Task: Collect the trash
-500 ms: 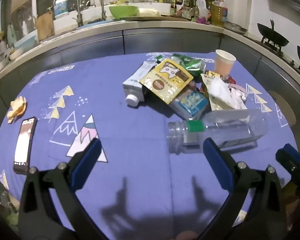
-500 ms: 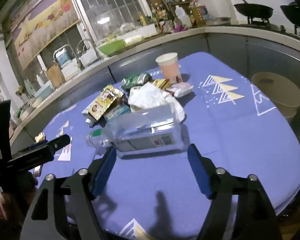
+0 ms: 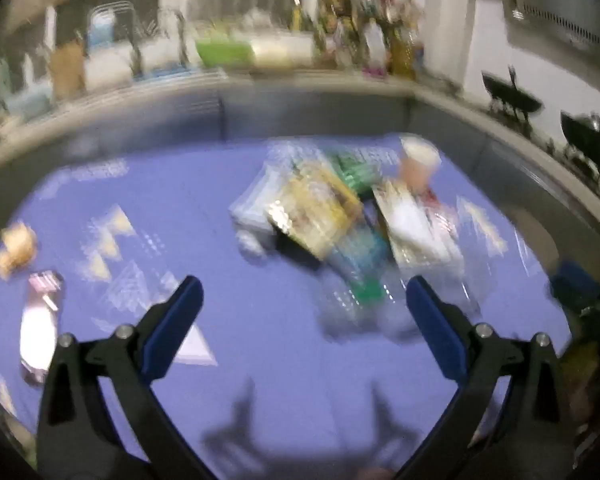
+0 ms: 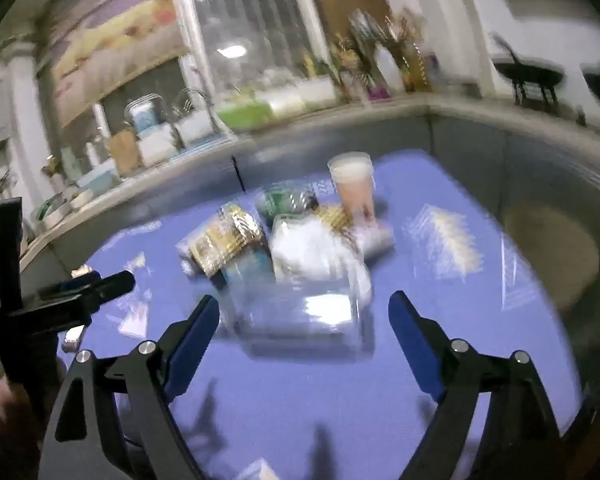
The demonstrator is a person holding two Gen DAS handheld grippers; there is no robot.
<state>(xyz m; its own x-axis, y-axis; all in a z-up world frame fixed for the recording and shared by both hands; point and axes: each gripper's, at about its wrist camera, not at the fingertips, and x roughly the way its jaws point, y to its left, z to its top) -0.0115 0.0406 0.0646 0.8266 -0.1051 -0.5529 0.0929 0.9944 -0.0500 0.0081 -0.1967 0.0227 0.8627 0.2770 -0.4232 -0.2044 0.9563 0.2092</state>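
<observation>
We saw a table under a purple cloth (image 3: pixel 284 364) with triangle prints, and a kitchen counter (image 3: pixel 300 92) curving behind it; both views were smeared by blur. Off the table's far right edge sat a round tan bin (image 4: pixel 548 256), well apart from the rubbish.

The trash sat in one heap near the middle of the cloth. Nearest us lay a clear plastic bottle (image 4: pixel 300 312) on its side, green band by the neck. Behind it, touching or overlapping: a yellow snack pouch (image 3: pixel 316 212), a white carton (image 3: pixel 252 208), crumpled white paper (image 4: pixel 312 252), a green wrapper (image 3: pixel 356 168). A paper cup (image 4: pixel 354 188) stood upright at the back of the heap. A phone (image 3: pixel 38 324) and a small tan scrap (image 3: pixel 14 244) lay at the cloth's left side, well apart from the pile.

The left gripper (image 3: pixel 304 308) was spread wide, nothing between its blue pads, bottle just beyond its right pad. The right gripper (image 4: pixel 304 320) was also wide open, framing the bottle without touching as far as we could tell.

Step judged: approach, nothing collected yet. Next move likely called for easing one gripper around the bottle's body, closing across its width, then carrying it to the bin. Risk: a smooth round bottle could roll or slip.
</observation>
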